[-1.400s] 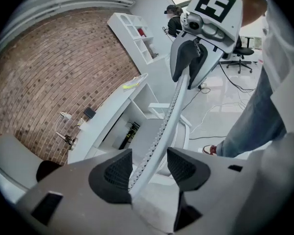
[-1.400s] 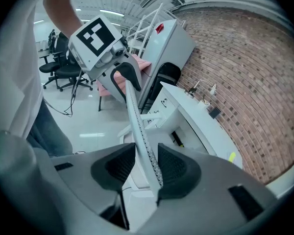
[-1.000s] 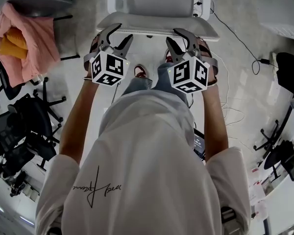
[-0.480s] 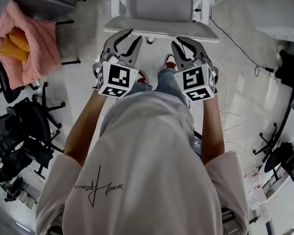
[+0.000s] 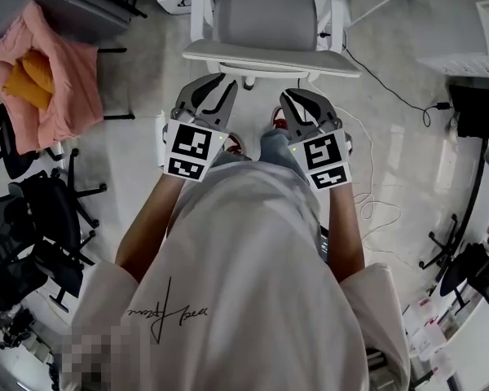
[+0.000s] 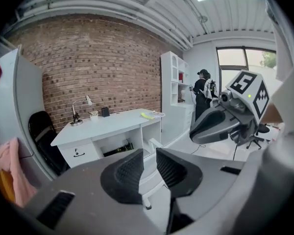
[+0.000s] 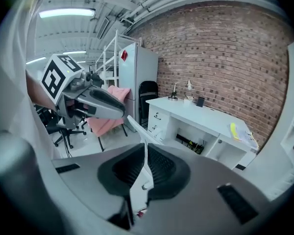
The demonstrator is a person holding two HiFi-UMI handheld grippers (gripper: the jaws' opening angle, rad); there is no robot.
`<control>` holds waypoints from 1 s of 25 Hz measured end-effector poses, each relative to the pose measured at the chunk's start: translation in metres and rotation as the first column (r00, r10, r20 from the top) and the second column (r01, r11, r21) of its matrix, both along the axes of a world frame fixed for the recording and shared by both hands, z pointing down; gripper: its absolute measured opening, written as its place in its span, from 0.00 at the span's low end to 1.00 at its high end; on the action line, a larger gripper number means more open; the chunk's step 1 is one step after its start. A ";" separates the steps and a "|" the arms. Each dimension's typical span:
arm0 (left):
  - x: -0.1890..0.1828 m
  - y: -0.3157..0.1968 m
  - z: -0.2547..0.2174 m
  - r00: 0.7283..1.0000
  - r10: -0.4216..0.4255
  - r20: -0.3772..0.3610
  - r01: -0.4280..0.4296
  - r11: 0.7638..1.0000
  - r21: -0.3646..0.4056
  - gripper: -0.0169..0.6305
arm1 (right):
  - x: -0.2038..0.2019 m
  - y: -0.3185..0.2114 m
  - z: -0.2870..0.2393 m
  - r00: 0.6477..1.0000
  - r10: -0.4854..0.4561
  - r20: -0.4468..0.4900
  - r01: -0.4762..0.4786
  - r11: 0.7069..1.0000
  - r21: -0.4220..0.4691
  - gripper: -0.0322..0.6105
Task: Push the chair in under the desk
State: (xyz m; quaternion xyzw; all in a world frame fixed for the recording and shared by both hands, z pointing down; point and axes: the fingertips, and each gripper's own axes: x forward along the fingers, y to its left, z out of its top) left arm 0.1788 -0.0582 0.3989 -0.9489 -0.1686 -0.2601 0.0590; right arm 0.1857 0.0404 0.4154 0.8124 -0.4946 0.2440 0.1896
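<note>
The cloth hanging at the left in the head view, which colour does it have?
The cloth is pink; the head view shows it best.

Grey office chair (image 5: 265,10) in front of a white desk (image 6: 108,126)
The chair, grey seat and back on a white frame with white armrests, stands upright at top centre of the head view, back toward the frame's bottom. The desk fills the centre left of the left gripper view, its kneehole open, with a drawer at its left end.

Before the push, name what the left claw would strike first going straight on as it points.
Probably the chair, whose white frame shows right ahead of the left claw; the desk stands beyond.
</note>
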 end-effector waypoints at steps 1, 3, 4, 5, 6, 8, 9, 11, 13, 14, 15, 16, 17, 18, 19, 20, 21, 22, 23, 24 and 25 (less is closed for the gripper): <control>-0.002 0.001 -0.004 1.000 -0.005 -0.007 0.005 1.000 -0.020 0.15 | -0.003 -0.001 -0.003 1.000 0.006 0.003 -0.006 1.000 0.011 0.11; -0.006 0.004 -0.012 1.000 -0.009 -0.019 0.008 0.999 -0.054 0.14 | -0.009 -0.003 -0.008 1.000 0.013 0.005 -0.013 0.999 0.031 0.11; -0.009 0.005 -0.015 1.000 -0.010 -0.023 0.008 0.998 -0.067 0.14 | -0.012 -0.004 -0.010 1.000 0.014 0.005 -0.014 0.999 0.040 0.11; -0.012 0.005 -0.017 1.000 -0.012 -0.026 0.010 0.997 -0.078 0.13 | -0.015 -0.005 -0.013 1.000 0.016 0.006 -0.016 0.999 0.049 0.11; -0.014 0.005 -0.019 0.999 -0.015 -0.028 0.012 0.996 -0.089 0.12 | -0.018 -0.006 -0.016 1.000 0.020 0.009 -0.020 0.998 0.058 0.11; -0.020 0.005 -0.027 0.999 -0.025 -0.038 0.021 0.992 -0.123 0.09 | -0.024 -0.007 -0.023 0.999 0.037 0.016 -0.038 0.996 0.084 0.10; -0.023 0.005 -0.032 0.998 -0.032 -0.045 0.025 0.989 -0.143 0.07 | -0.026 -0.008 -0.027 0.999 0.049 0.018 -0.051 0.994 0.101 0.10; -0.027 0.004 -0.041 0.997 -0.048 -0.060 0.037 0.984 -0.177 0.04 | -0.029 -0.008 -0.037 0.997 0.076 0.022 -0.078 0.988 0.135 0.10; -0.031 0.003 -0.046 0.996 -0.061 -0.068 0.046 0.978 -0.201 0.04 | -0.034 -0.008 -0.044 0.995 0.097 0.032 -0.101 0.983 0.150 0.09; -0.034 0.003 -0.048 0.996 -0.062 -0.068 0.046 0.975 -0.217 0.03 | -0.037 -0.008 -0.046 0.994 0.106 0.039 -0.111 0.982 0.150 0.09; -0.036 0.004 -0.050 0.996 -0.061 -0.067 0.043 0.971 -0.235 0.03 | -0.040 -0.009 -0.049 0.992 0.117 0.044 -0.122 0.981 0.152 0.09; -0.039 0.006 -0.052 0.996 -0.058 -0.066 0.040 0.967 -0.250 0.03 | -0.042 -0.009 -0.052 0.991 0.128 0.046 -0.134 0.978 0.159 0.09; -0.041 0.007 -0.054 0.996 -0.056 -0.066 0.037 0.965 -0.258 0.03 | -0.045 -0.008 -0.056 0.989 0.142 0.048 -0.148 0.974 0.170 0.09; -0.044 0.008 -0.056 0.996 -0.053 -0.068 0.033 0.965 -0.261 0.03 | -0.047 -0.008 -0.059 0.986 0.156 0.050 -0.163 0.970 0.183 0.09; -0.046 0.008 -0.057 0.996 -0.050 -0.071 0.029 0.965 -0.262 0.03 | -0.049 -0.008 -0.063 0.984 0.168 0.053 -0.176 0.965 0.193 0.09; -0.048 0.008 -0.059 0.996 -0.048 -0.074 0.026 0.964 -0.266 0.03 | -0.052 -0.009 -0.065 0.983 0.177 0.054 -0.184 0.962 0.201 0.09; -0.050 0.008 -0.061 0.996 -0.047 -0.077 0.024 0.962 -0.273 0.03 | -0.054 -0.010 -0.067 0.982 0.182 0.053 -0.189 0.960 0.204 0.09; -0.053 0.007 -0.062 0.996 -0.047 -0.079 0.023 0.959 -0.282 0.03 | -0.057 -0.012 -0.069 0.981 0.185 0.050 -0.191 0.960 0.204 0.09; -0.055 0.006 -0.063 0.996 -0.047 -0.080 0.022 0.957 -0.291 0.03 | -0.060 -0.013 -0.070 0.982 0.185 0.046 -0.191 0.961 0.202 0.09; -0.057 0.005 -0.064 0.996 -0.048 -0.082 0.021 0.954 -0.298 0.03 | -0.063 -0.015 -0.070 0.982 0.184 0.041 -0.189 0.962 0.198 0.09; -0.058 0.004 -0.065 0.995 -0.049 -0.083 0.021 0.953 -0.302 0.03 | -0.065 -0.016 -0.071 0.982 0.184 0.036 -0.188 0.963 0.194 0.09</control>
